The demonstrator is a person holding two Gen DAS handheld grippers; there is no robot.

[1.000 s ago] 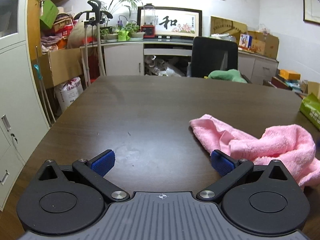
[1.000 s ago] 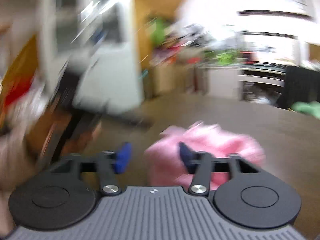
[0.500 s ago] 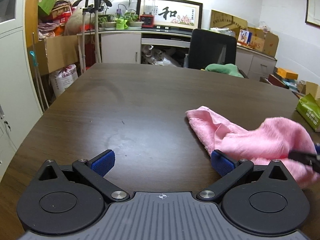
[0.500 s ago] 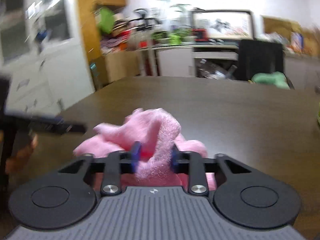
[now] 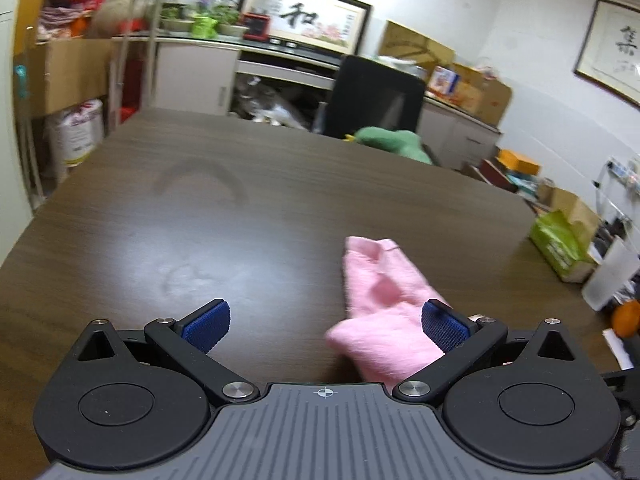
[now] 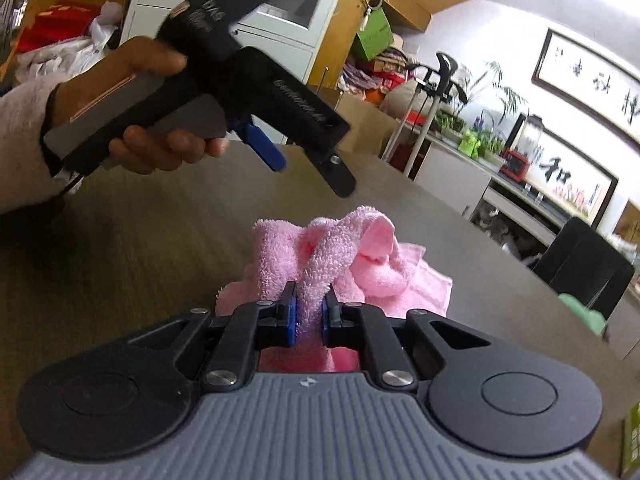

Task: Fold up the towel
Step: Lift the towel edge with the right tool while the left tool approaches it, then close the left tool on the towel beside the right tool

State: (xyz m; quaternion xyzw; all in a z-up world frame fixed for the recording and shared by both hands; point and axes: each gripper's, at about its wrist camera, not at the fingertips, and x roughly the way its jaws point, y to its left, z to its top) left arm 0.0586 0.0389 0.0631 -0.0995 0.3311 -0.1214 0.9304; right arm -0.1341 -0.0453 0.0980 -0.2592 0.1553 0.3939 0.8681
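Right tongs (image 6: 308, 316) clamped on a raised ridge of pink towel (image 6: 340, 256), bunched on the dark wooden worktop (image 6: 160, 248). Left tongs (image 5: 324, 320) spread wide, empty, low over the worktop with the towel's near end against the right pad. Beyond, left hand (image 6: 132, 128) gripping the second tool above the cloth. Farther back, black chair (image 5: 376, 100) and framed calligraphy (image 5: 312, 20).

The towel (image 6: 340, 256) is plain pink terry on a dark brown wood-grain table (image 5: 240, 208). Both grippers are black with blue ribbed pads (image 5: 206, 326).
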